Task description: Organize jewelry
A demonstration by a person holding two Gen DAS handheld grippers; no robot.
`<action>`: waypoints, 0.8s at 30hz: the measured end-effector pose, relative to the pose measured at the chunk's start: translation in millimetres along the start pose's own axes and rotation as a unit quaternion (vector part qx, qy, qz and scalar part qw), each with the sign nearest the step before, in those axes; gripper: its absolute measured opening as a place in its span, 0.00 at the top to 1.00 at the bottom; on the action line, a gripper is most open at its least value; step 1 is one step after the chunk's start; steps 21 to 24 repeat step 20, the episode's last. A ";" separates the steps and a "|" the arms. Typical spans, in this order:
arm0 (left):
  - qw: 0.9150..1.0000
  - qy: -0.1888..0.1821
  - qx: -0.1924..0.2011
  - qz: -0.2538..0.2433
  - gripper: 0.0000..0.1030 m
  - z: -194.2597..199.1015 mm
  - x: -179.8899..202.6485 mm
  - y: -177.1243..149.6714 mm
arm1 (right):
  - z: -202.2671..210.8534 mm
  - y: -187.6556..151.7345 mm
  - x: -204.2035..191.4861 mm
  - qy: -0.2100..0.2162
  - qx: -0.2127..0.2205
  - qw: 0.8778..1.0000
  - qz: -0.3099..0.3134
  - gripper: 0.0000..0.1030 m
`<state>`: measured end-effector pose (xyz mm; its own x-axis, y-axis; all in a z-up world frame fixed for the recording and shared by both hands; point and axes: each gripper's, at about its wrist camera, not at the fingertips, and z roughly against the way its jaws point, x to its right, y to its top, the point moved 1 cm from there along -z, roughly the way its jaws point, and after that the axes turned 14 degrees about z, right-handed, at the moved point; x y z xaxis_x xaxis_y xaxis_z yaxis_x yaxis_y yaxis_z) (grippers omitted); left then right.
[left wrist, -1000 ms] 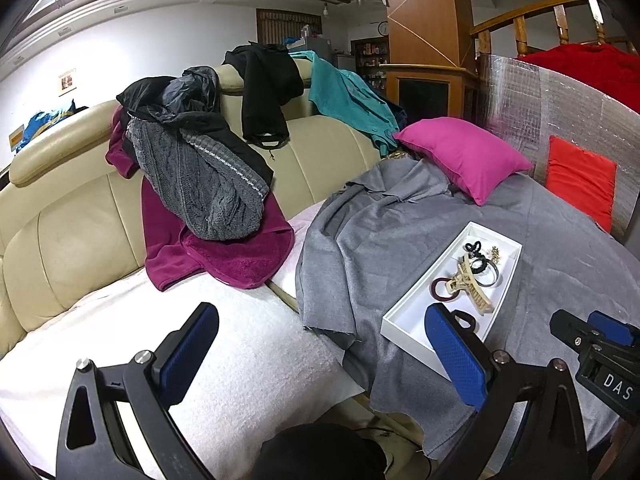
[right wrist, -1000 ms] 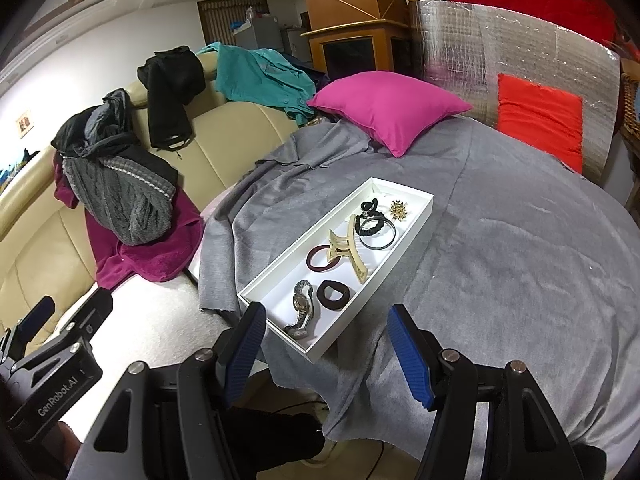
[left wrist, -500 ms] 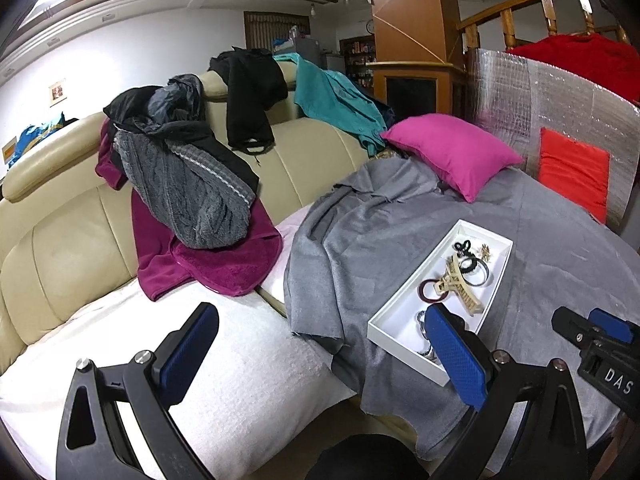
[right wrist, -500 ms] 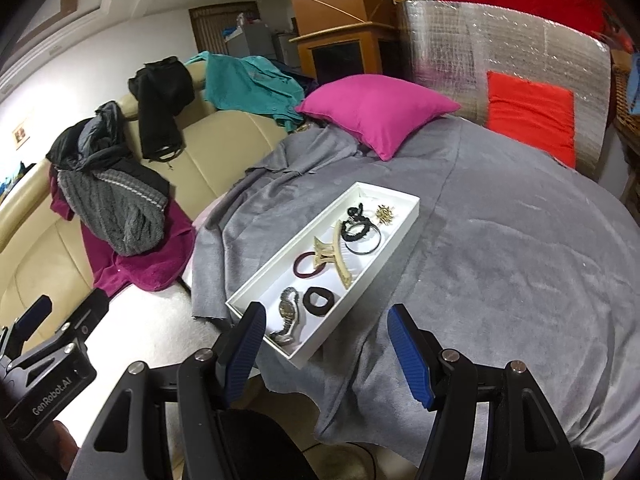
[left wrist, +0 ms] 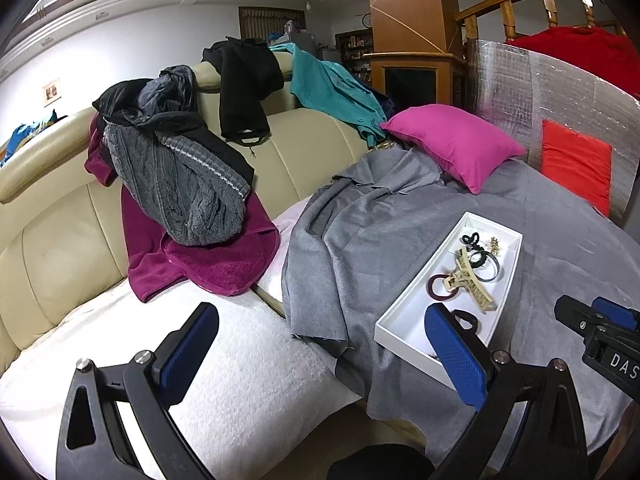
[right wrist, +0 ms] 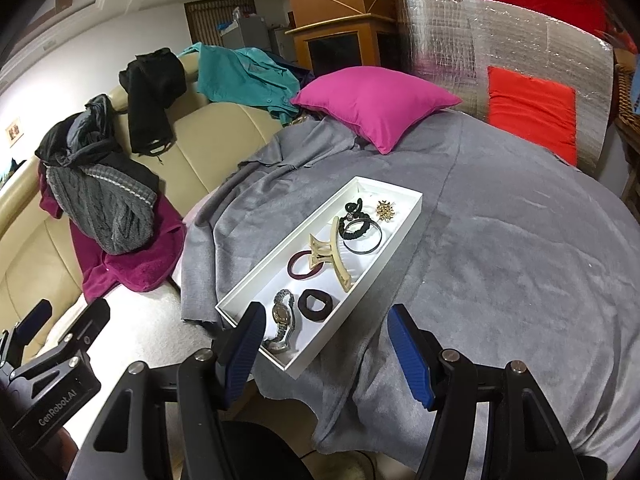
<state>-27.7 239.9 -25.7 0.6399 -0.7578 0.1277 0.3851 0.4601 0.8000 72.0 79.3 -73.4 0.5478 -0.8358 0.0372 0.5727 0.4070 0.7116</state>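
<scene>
A long white tray (right wrist: 256, 280) lies on a grey cloth (right wrist: 500, 260) and also shows in the left wrist view (left wrist: 404, 312). In it lie a silver watch (right wrist: 283, 320), a black scrunchie (right wrist: 317, 305), a maroon ring (right wrist: 303, 266), a beige claw clip (right wrist: 333, 257), a dark bangle (right wrist: 364, 237), a black hair tie (right wrist: 354, 207) and a gold brooch (right wrist: 385, 211). My right gripper (right wrist: 326, 354) is open and empty, just short of the tray's near end. My left gripper (left wrist: 320, 354) is open and empty, left of the tray above the sofa seat.
A cream sofa (left wrist: 52, 248) at the left carries piled clothes (left wrist: 176, 184) and a white seat cover (left wrist: 248, 380). A pink cushion (right wrist: 376, 100) and a red cushion (right wrist: 532, 108) against a silver foil panel (right wrist: 500, 32) stand behind the tray.
Both grippers drifted slightly, back then forward again; the tray sits about where it did a second ago. Both stay open and empty.
</scene>
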 end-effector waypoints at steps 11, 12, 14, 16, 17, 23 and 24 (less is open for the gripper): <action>1.000 0.002 -0.012 0.004 0.01 -28.0 -3.4 7.8 | -29.1 21.3 -9.5 0.004 -0.009 1.000 0.014 0.35; 1.000 0.003 -0.012 0.005 0.01 -29.6 -3.3 8.8 | -30.9 22.6 -10.1 0.005 -0.010 1.000 0.016 0.35; 1.000 0.002 -0.011 0.005 0.01 -32.4 -3.1 11.3 | -34.0 24.6 -10.2 0.006 -0.011 1.000 0.016 0.35; 1.000 -0.001 -0.007 0.006 0.01 -33.3 -2.7 12.8 | -38.1 27.0 -9.6 0.007 -0.013 1.000 0.016 0.35; 1.000 -0.003 -0.006 0.006 0.01 -33.8 -2.2 13.2 | -39.1 27.7 -9.5 0.008 -0.013 1.000 0.015 0.35; 1.000 -0.003 -0.008 0.000 0.01 -37.3 2.9 13.2 | -42.6 28.7 -6.2 0.006 -0.014 1.000 0.016 0.35; 1.000 -0.003 -0.008 0.000 0.01 -37.3 2.9 13.2 | -42.6 28.7 -6.2 0.006 -0.014 1.000 0.016 0.35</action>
